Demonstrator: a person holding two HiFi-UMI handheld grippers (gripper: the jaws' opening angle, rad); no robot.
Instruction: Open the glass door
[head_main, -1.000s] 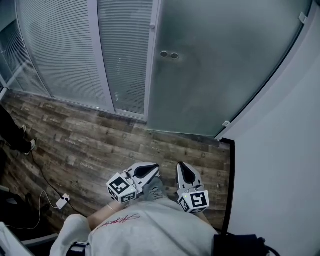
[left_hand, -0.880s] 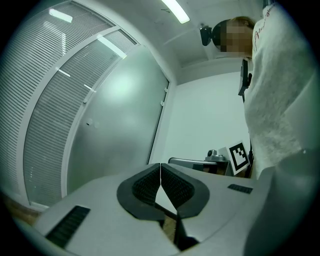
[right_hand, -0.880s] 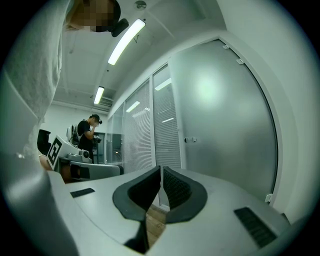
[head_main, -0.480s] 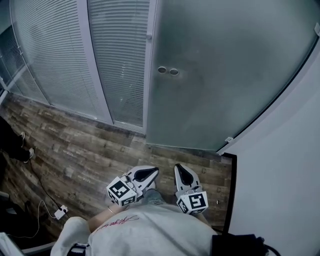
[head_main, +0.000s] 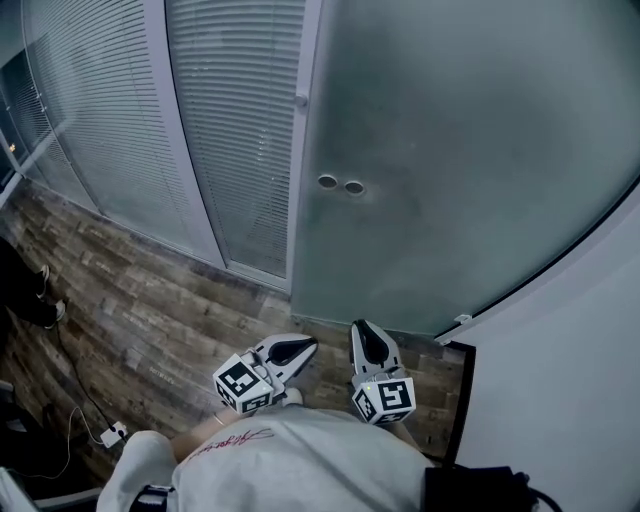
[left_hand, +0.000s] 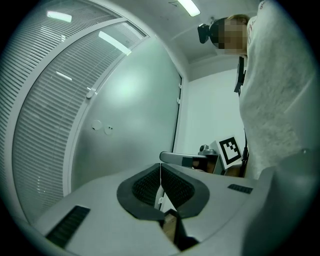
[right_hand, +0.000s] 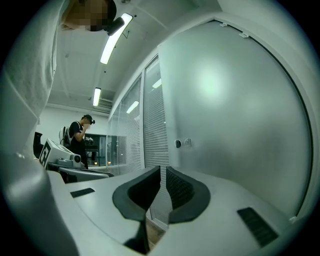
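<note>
The glass door (head_main: 450, 150) is cloudy grey and stands shut right in front of the person. It fills the space between the white wall (head_main: 570, 380) on the right and a panel of blinds (head_main: 230, 130) on the left. Two small round knobs (head_main: 340, 185) sit side by side on the glass, close to its left edge. A little metal clamp (head_main: 460, 320) holds the door's bottom corner by the wall, so I think the door swings from that side and its left edge is the free one.

The left gripper (head_main: 296, 346) and the right gripper (head_main: 366, 335) are both held low, close to the person's body, above the wood floor (head_main: 150, 300). They point at the door but are well apart from it. Both pairs of jaws are pressed together, with nothing between them.

The step in hand looks like getting near enough to reach the knobs. To do it well, bring one gripper up level with the knobs. Spread its jaws before they get there, because shut jaws cannot go around a knob. Go slowly, since glass is hard and smooth and the jaws could slip. I cannot tell whether the door needs a push or a pull, so try gently first.
</note>
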